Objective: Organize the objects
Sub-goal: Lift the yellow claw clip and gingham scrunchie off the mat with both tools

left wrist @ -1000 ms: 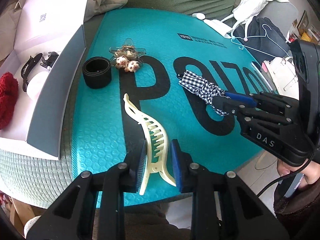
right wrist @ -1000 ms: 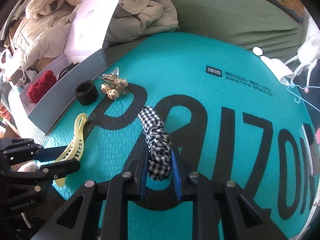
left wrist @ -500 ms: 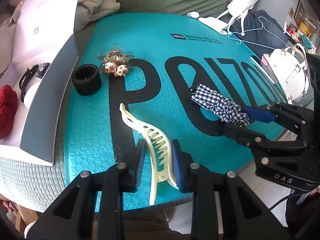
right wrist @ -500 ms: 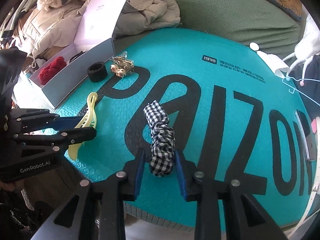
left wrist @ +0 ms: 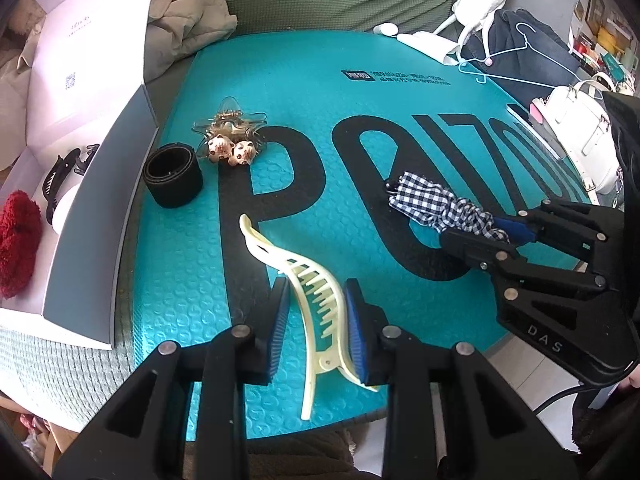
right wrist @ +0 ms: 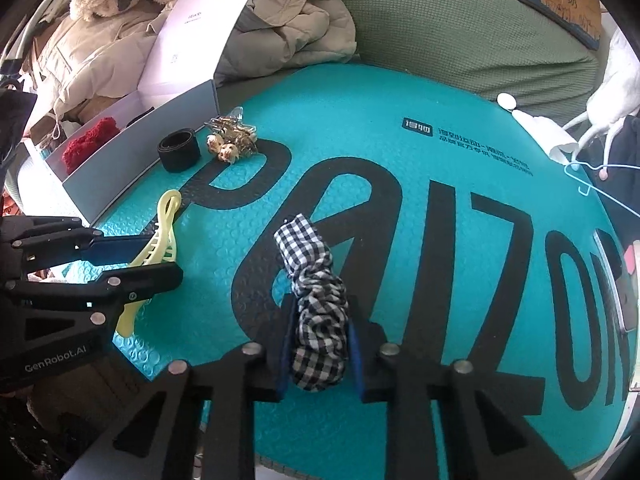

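A cream claw clip [left wrist: 316,292] and a black-and-white gingham scrunchie [right wrist: 318,316] are each held above the teal mat [left wrist: 320,92].

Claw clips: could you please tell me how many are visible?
3: cream clip in left gripper, star clip on mat, black clip in box; more may be hidden.

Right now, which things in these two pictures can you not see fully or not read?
- Box, left wrist view: the picture edge cuts off the red fluffy thing; the box wall hides part of the black clip.
- Small print on the mat, right wrist view: too small to read.
- White bag, left wrist view: the right gripper covers part of it.
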Available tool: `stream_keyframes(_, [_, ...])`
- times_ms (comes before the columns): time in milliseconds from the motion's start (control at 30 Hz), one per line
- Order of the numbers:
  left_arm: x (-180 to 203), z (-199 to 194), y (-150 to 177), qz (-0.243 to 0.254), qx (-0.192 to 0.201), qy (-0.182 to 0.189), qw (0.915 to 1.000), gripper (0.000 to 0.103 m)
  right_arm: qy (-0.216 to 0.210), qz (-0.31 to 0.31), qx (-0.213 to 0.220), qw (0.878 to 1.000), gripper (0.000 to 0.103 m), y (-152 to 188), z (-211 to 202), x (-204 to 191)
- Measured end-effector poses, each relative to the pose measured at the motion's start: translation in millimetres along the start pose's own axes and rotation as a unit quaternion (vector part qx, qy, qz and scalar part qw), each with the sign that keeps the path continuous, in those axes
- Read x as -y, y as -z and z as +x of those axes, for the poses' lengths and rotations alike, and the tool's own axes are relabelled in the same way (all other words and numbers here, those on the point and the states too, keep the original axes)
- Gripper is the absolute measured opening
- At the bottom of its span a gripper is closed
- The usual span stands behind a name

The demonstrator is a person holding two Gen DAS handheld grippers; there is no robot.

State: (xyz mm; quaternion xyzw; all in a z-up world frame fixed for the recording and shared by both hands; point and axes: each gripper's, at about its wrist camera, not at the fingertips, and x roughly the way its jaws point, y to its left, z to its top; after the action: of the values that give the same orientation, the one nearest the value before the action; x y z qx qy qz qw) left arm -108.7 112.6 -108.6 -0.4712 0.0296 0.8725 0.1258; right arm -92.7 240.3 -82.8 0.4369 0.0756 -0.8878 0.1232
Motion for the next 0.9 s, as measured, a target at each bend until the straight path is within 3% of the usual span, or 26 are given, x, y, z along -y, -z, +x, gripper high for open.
stream_keyframes(533, [-7,-16,6,-0.028,-0.004,0.016,0.9995,0.02,0.005,0.011,-0.004,1.0,0.021,1,-17,-3])
stream_keyframes(900, [-15,-54,7,-0.04,0.017,-0.006,0.9991,0.02,-0.009,-0.006,0.011,1.0,0.021,-8,-39,-16])
